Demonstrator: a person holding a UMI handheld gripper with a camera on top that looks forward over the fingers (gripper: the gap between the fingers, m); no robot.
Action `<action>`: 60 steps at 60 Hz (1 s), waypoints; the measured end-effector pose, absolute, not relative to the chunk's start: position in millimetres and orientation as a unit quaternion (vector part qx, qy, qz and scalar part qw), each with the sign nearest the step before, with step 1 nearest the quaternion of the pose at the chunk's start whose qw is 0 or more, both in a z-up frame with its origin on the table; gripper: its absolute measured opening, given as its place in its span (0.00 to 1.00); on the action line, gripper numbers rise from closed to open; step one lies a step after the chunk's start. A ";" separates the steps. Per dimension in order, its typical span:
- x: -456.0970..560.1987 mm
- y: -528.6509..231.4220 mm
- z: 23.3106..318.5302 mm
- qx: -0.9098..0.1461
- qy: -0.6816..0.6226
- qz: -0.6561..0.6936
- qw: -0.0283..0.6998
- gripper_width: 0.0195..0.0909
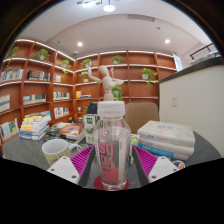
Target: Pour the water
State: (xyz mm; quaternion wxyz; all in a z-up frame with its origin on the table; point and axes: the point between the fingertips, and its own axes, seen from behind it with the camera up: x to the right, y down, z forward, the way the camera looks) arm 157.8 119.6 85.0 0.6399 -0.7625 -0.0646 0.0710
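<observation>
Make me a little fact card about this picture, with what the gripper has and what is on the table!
place: room with bookshelves
gripper: fingers shut on the bottle
bottle: clear plastic, white cap, upright between the pink pads
cup: beside the bottle, on the table
table: dark top
books: stacked beyond the cup
white box: on the bottle's other side
pouring: not begun

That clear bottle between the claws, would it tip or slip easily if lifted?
The bottle is tall and narrow, so it probably tips easily if nudged near its white cap. Its smooth clear wall looks slippery, though the gripper pads should help. It likely dents under hard squeezing.
</observation>
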 end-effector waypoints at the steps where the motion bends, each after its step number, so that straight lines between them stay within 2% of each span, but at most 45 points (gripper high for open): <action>1: 158.6 118.1 86.0 -0.762 -0.062 0.070 0.641 0.88; 2: 160.0 116.6 87.2 -0.761 -0.060 0.068 0.643 0.93; 4: 162.0 112.4 90.1 -0.758 -0.058 0.064 0.646 0.95; 33: 192.8 -12.4 119.7 -0.752 -0.015 -0.026 0.659 0.94; 49: 174.7 -39.8 137.8 -0.737 -0.021 -0.009 0.675 0.96; 60: 165.8 -38.5 132.4 -0.741 -0.019 0.000 0.671 0.96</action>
